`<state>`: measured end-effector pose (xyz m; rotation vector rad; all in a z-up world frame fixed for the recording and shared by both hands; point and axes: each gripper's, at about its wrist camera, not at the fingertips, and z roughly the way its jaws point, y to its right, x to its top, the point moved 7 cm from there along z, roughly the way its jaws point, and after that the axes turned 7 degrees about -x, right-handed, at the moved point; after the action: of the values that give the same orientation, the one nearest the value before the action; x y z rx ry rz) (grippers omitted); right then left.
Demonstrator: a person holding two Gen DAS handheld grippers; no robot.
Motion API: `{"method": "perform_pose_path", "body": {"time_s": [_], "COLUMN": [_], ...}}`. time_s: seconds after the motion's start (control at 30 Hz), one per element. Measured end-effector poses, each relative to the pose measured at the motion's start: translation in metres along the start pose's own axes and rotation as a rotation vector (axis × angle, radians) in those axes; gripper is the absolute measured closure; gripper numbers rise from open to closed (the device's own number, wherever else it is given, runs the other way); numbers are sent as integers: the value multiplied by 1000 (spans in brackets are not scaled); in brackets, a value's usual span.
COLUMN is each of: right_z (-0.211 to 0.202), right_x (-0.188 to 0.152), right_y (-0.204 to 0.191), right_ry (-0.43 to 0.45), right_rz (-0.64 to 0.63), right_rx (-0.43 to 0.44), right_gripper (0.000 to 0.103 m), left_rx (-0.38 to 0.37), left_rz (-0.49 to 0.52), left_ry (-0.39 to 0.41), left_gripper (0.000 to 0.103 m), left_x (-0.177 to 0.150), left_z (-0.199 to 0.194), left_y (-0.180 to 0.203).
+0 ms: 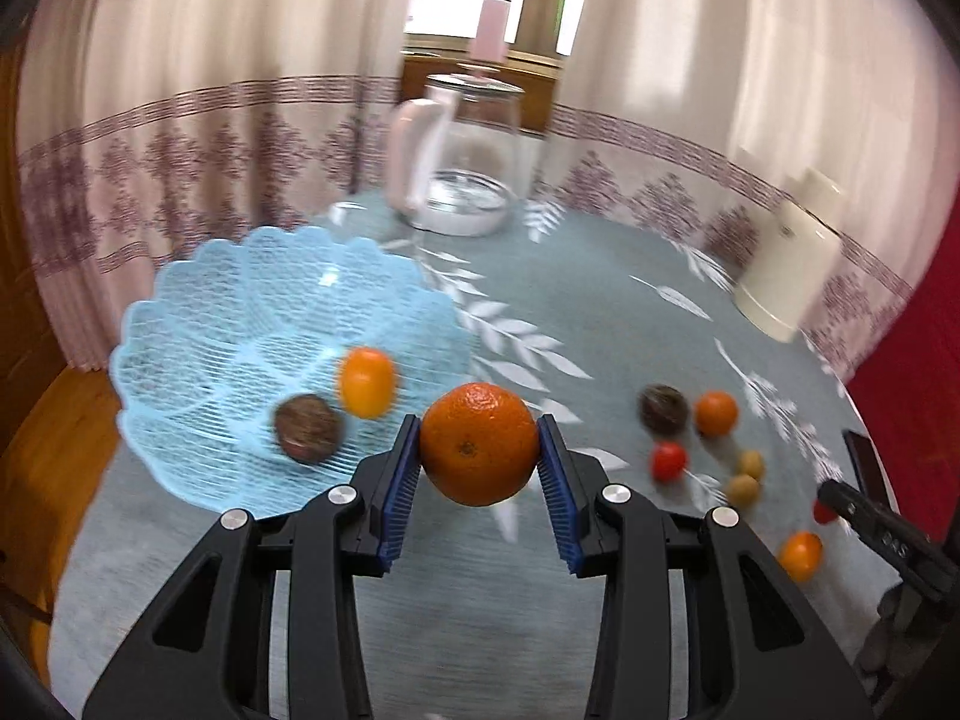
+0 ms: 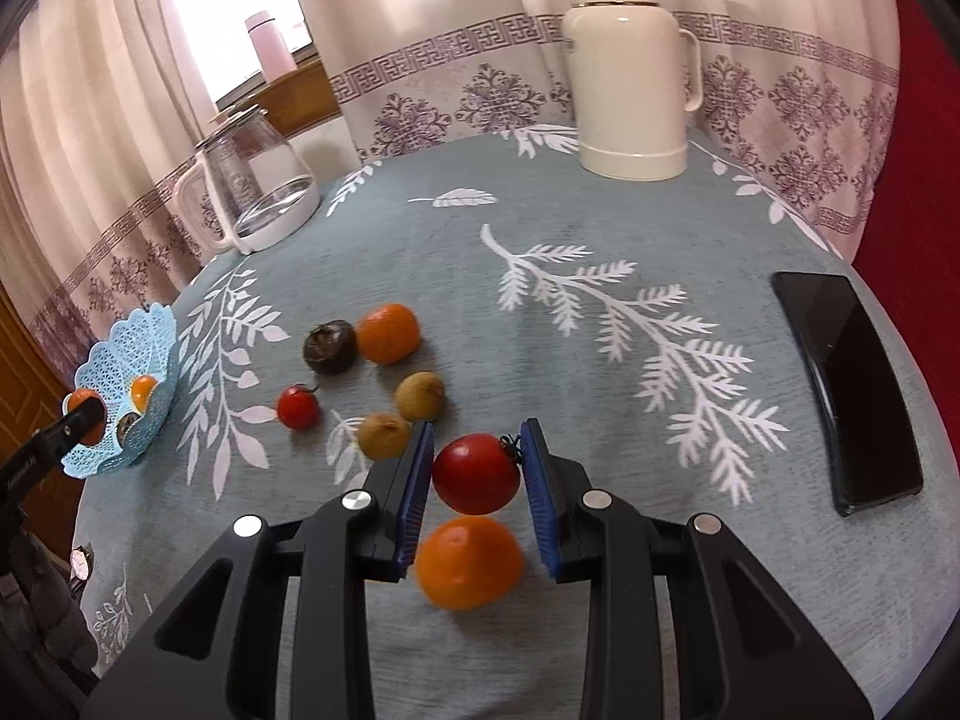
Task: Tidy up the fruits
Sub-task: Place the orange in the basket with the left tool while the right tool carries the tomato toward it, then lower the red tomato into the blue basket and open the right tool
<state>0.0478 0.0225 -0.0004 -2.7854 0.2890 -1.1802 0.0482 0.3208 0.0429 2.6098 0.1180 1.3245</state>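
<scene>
A: The left tongs (image 1: 478, 461) are closing partway around a large orange (image 1: 478, 443), both blue pads pressing its sides, and holding it off the table (image 1: 600, 312). The blue mesh basket (image 1: 198, 324) is sitting ahead and to the left of them, already carrying a small orange fruit (image 1: 366, 382) and a dark round fruit (image 1: 308, 429).

B: And the right tongs (image 2: 476, 474) are gripping a red tomato (image 2: 476, 473) near their tips, with another orange (image 2: 469, 561) lying on the table just under them.

A: The pads are only catching the large orange at its widest part, so I judge a quick swing could be rolling it out short of the basket.

B: The tomato is looking soft, so squeezing harder could be bruising it. The loose fruits (image 2: 384, 372) ahead and to the left of my tongs could be getting knocked off the table's edge too.
</scene>
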Motion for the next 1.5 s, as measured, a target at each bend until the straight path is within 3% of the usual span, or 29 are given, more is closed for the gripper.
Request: {"method": "perform_pose_path", "body": {"time_s": [0.4, 0.43, 0.57, 0.67, 1.03, 1.5], "right_z": [-4, -5, -6, -7, -16, -12], "right_x": [1, 2, 3, 5, 19, 4], "right_y": [-30, -34, -44, -55, -131, -256], "right_ry": [5, 7, 10, 10, 30, 5], "right_rz": [-40, -45, -58, -71, -166, -339], "right_rx": [25, 29, 42, 60, 185, 333], "right_gripper": [73, 73, 73, 73, 73, 73], "left_rx": [125, 135, 164, 189, 257, 266], "left_rz": [-92, -107, -135, -124, -137, -198], "left_ry": [47, 46, 90, 118, 148, 163], "left_gripper": [63, 59, 26, 18, 17, 15], "left_x": [18, 18, 24, 27, 36, 40], "left_z": [-14, -15, -25, -32, -46, -58], "left_y": [-69, -74, -88, -91, -109, -131]}}
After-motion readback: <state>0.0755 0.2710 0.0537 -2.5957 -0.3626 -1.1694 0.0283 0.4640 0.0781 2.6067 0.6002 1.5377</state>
